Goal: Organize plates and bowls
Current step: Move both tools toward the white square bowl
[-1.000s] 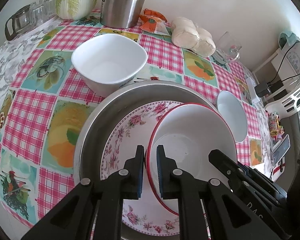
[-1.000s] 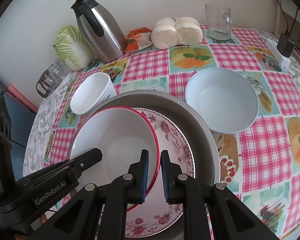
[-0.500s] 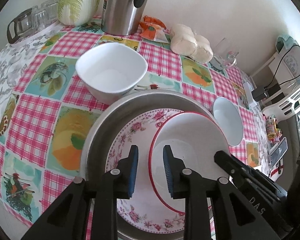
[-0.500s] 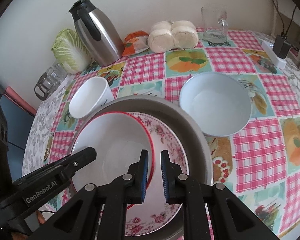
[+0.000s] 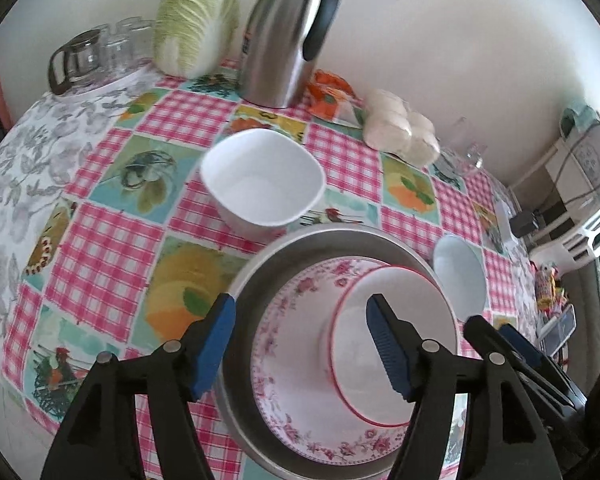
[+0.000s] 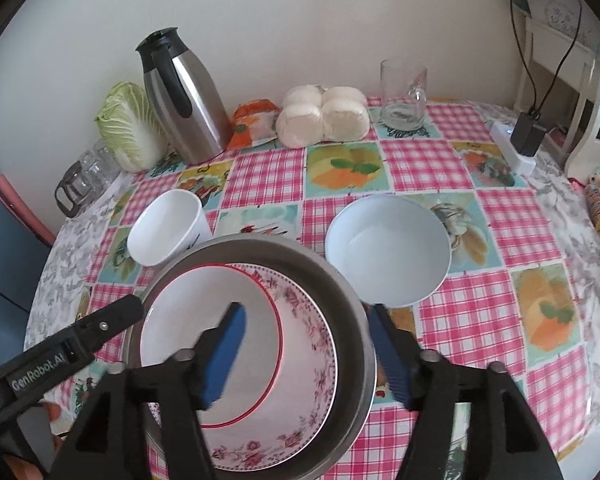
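Note:
A grey metal basin (image 5: 252,276) (image 6: 340,280) holds a floral plate (image 5: 288,360) (image 6: 308,344), and a red-rimmed white bowl (image 5: 352,360) (image 6: 188,320) rests in that plate. My left gripper (image 5: 300,304) hovers above the basin's left side, its jaws opening with no pad touching anything. My right gripper (image 6: 306,309) hovers over the basin's right rim, jaws also opening, gripping nothing. A white square bowl (image 5: 262,178) (image 6: 164,226) stands on the table behind the basin to the left. A pale blue round bowl (image 5: 458,280) (image 6: 386,248) stands to its right.
Along the wall stand a steel thermos jug (image 6: 184,100), a cabbage (image 6: 128,132), glass cups (image 6: 84,180), a bag of bread rolls (image 6: 324,118) and a glass mug (image 6: 404,96). A power strip with a charger (image 6: 520,140) lies at the table's right edge.
Both grippers were shut on the red-rimmed bowl's rim, one on each side. They have let go, opened wide and lifted, leaving the bowl in the floral plate.

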Available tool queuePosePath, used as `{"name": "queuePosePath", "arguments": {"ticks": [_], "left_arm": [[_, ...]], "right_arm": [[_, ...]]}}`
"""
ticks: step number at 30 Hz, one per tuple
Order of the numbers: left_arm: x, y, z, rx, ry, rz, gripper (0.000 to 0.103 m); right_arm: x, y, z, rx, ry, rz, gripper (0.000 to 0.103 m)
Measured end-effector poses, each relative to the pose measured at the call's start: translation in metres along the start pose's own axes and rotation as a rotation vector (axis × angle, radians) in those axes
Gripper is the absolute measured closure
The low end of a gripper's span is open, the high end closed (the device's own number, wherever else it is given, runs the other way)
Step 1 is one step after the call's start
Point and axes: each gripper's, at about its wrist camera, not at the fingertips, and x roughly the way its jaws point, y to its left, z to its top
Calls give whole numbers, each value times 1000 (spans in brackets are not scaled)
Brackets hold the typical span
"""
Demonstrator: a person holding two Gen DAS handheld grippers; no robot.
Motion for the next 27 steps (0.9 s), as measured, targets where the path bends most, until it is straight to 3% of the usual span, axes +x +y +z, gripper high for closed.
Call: {"name": "queuePosePath", "arguments": {"ticks": [3, 10, 11, 13, 15, 27], "left_arm": [[0, 6, 0, -21, 0, 22, 26], [1, 11, -1, -36, -3, 49, 25], [2, 11, 0, -37, -4, 52, 24], [1, 13, 0, -49, -12, 45, 9], [0, 14, 0, -62, -26, 32, 6], [-2, 22, 5, -65, -49, 82, 4]], "right_arm": [[-2, 0, 0, 3, -10, -2, 21], [-1, 0, 0, 7, -12, -14, 0], [-1, 0, 0, 9, -13, -16, 0], [-1, -1, 0, 11, -12, -16, 0], [0, -1, 0, 8, -13, -5, 0], [1, 1, -1, 12, -15, 30, 0]]}}
